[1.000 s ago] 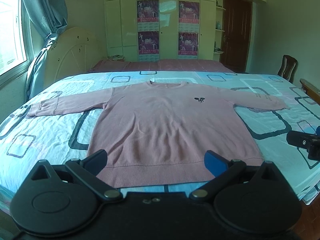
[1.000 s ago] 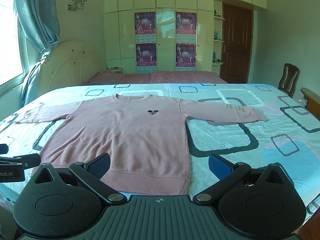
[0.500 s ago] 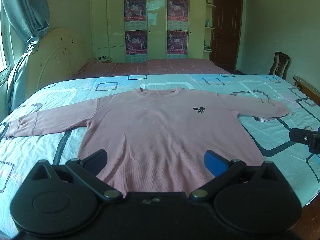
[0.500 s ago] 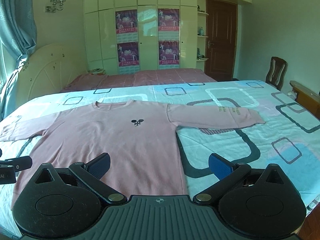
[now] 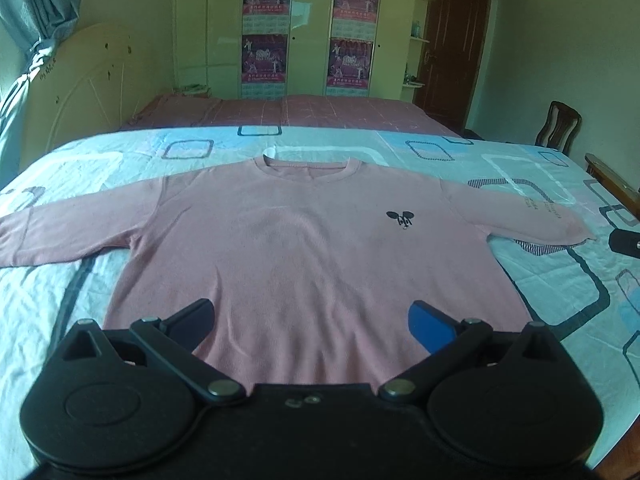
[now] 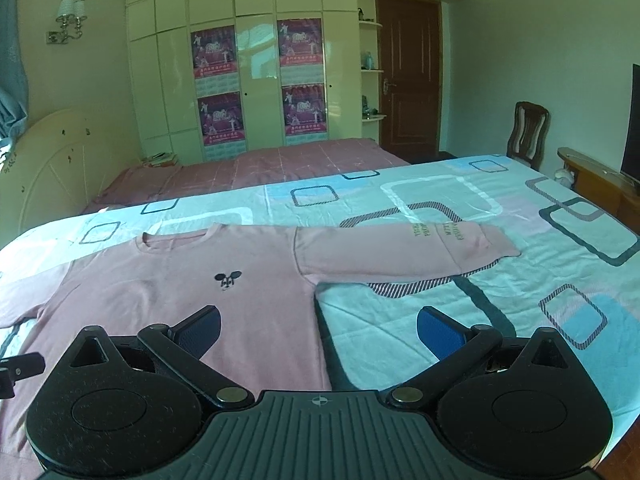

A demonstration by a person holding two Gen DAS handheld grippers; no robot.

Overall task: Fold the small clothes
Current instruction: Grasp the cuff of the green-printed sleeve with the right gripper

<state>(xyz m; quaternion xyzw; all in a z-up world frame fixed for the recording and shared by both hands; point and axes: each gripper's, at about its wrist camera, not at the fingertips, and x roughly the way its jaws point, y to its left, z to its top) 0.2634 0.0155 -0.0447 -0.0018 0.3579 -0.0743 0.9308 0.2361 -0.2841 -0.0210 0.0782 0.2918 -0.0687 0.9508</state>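
The left gripper [image 5: 312,322] hangs over the lower middle of a pink sweater [image 5: 312,248], its two fingers spread wide and holding nothing. The right gripper [image 6: 318,330] is spread just as wide and also empty; its left finger sits above the sweater's side edge and its right finger [image 6: 438,332] above bare bedsheet [image 6: 500,304]. Whether either gripper touches the cloth is hard to judge from these low views.

The sweater lies flat, front side up, on the bed. Its collar [image 5: 310,166] points away from the grippers toward the far wall, and the hem is nearest, hidden under the gripper bodies. Both sleeves run straight out to the sides, so the garment's longest line goes from left to right across the bed. The sleeve on the right [image 6: 404,250] has small printed lettering [image 6: 438,232] near its cuff; the sleeve on the left [image 5: 76,232] reaches the picture's edge. A small dark emblem [image 5: 400,218] sits on the chest. The fabric is plain pink and mostly smooth, with faint creases down the body.

The sheet is pale blue with rounded square outlines. Beyond it lies a second bed with a reddish cover [image 5: 288,114], then a cream wardrobe [image 6: 256,80] with four posters on it, a brown door [image 6: 408,76], and a wooden chair [image 6: 526,132].
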